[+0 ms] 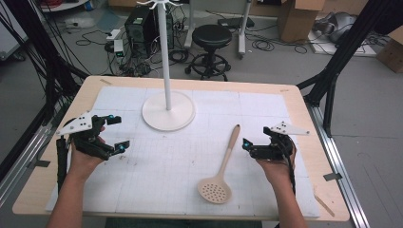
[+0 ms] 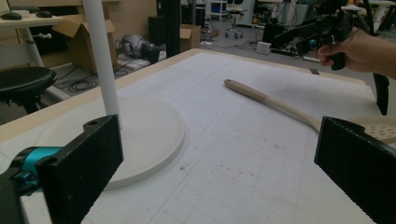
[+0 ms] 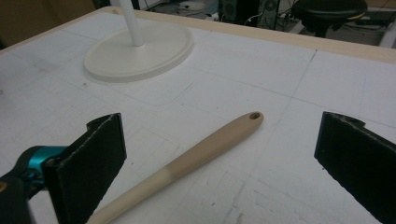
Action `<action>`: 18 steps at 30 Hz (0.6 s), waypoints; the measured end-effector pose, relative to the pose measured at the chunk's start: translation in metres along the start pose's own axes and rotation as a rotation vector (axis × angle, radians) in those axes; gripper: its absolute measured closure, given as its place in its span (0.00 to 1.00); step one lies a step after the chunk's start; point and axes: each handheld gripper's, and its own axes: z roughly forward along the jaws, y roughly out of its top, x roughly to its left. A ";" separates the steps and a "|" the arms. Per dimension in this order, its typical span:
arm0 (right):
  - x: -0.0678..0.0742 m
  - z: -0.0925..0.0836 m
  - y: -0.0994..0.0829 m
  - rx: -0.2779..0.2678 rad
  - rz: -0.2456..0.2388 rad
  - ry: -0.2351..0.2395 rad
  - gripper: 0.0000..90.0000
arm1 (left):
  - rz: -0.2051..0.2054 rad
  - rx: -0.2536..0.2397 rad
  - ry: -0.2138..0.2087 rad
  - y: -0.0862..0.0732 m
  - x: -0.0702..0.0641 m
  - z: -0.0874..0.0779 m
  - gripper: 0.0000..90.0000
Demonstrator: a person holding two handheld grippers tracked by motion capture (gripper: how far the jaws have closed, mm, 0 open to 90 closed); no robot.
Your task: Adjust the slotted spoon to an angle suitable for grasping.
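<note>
Behind the pale wooden table [image 1: 294,95], at the top of the high view, stand a black round stool [image 1: 212,35], a dark computer tower [image 1: 140,26] and brown cardboard boxes [image 1: 297,14] on a grey floor with many cables. On the table lies a white gridded mat [image 1: 157,185]. A white pole stand with a round flat base [image 1: 168,110] rises in the upper middle of the mat. The beige slotted spoon with a long handle [image 1: 223,166] lies flat on the mat in the lower right part of the frame, its perforated head toward the bottom edge and its handle end toward the stand. The left gripper [image 1: 116,133], held in a hand at the left side, has its two black jaws wide apart with nothing between them. The right gripper [image 1: 248,146], at the right, sits just beside the spoon handle and does not touch it; in the right gripper view its jaws are also wide apart, and the handle [image 3: 196,156] lies on the mat between them, apart from both pads.
</note>
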 end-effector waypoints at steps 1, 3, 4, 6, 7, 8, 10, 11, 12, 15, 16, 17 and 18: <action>0.000 0.001 -0.001 0.004 -0.005 0.000 0.01 | 0.002 0.001 -0.002 0.000 0.000 0.001 0.02; 0.001 0.000 -0.003 0.010 -0.009 -0.003 0.01 | 0.006 0.007 -0.005 0.000 0.000 0.002 0.02; 0.002 0.000 -0.003 0.020 -0.014 -0.004 0.01 | 0.006 0.008 -0.005 -0.001 -0.001 0.003 0.02; 0.003 -0.002 -0.002 0.015 -0.024 -0.009 0.01 | 0.007 0.009 -0.007 0.000 -0.001 0.004 0.02; 0.003 -0.002 -0.002 0.015 -0.024 -0.009 0.01 | 0.007 0.009 -0.007 0.000 -0.001 0.004 0.02; 0.004 -0.005 -0.001 0.005 -0.024 -0.011 0.01 | 0.006 0.012 -0.012 0.000 -0.002 0.005 0.02; 0.006 -0.006 0.000 0.004 -0.028 -0.011 0.01 | 0.011 0.015 -0.013 0.000 -0.003 0.005 0.02; 0.006 -0.006 0.000 0.004 -0.028 -0.011 0.01 | 0.011 0.015 -0.013 0.000 -0.003 0.005 0.02; 0.006 -0.005 0.000 0.003 -0.030 -0.010 0.01 | 0.011 0.011 -0.014 0.000 -0.003 0.005 0.02; 0.010 -0.002 0.002 0.013 -0.032 -0.006 0.01 | 0.008 0.006 -0.010 0.000 -0.002 0.003 0.02; 0.011 0.000 0.002 0.016 -0.035 -0.006 0.01 | 0.010 0.009 -0.007 0.000 -0.002 0.003 0.02; 0.013 0.001 0.002 0.020 -0.037 -0.004 0.01 | 0.007 0.010 -0.006 0.000 -0.002 0.003 0.02; 0.014 0.003 0.002 0.027 -0.036 -0.003 0.01 | 0.008 0.010 -0.006 0.000 -0.002 0.003 0.02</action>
